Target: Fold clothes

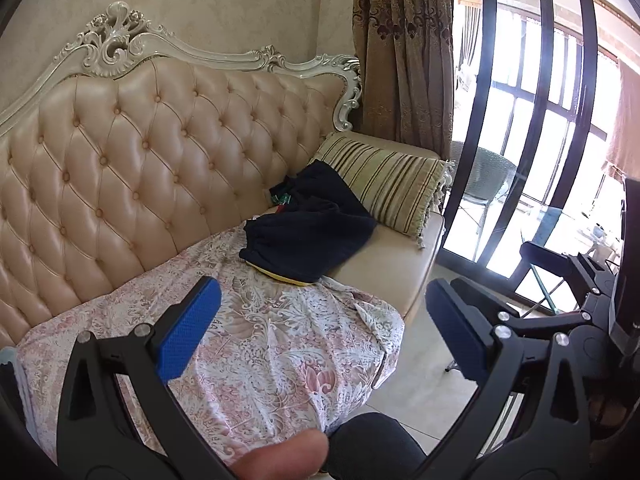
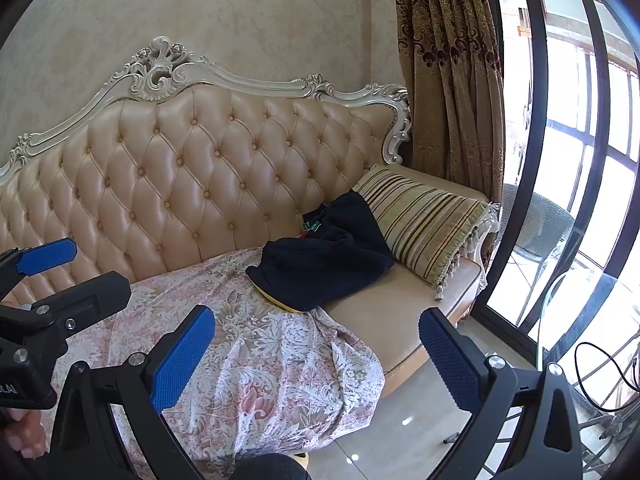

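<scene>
A crumpled dark navy garment (image 1: 310,232) lies on the sofa seat, partly over a yellow item (image 1: 280,276) and next to a striped pillow; it also shows in the right wrist view (image 2: 324,264). A pink floral cloth (image 1: 256,344) covers the seat and hangs over its front edge, also in the right wrist view (image 2: 256,368). My left gripper (image 1: 320,328) is open and empty, held above the floral cloth, short of the garment. My right gripper (image 2: 316,356) is open and empty too. The left gripper's blue pad (image 2: 46,256) shows at the left of the right wrist view.
A tufted beige sofa back (image 1: 140,160) rises behind the seat. A striped pillow (image 1: 392,184) leans on the right armrest. A brown curtain (image 1: 404,48) and glass doors (image 1: 520,120) stand to the right. My knee (image 1: 372,440) is below. A glass table (image 2: 592,320) is at right.
</scene>
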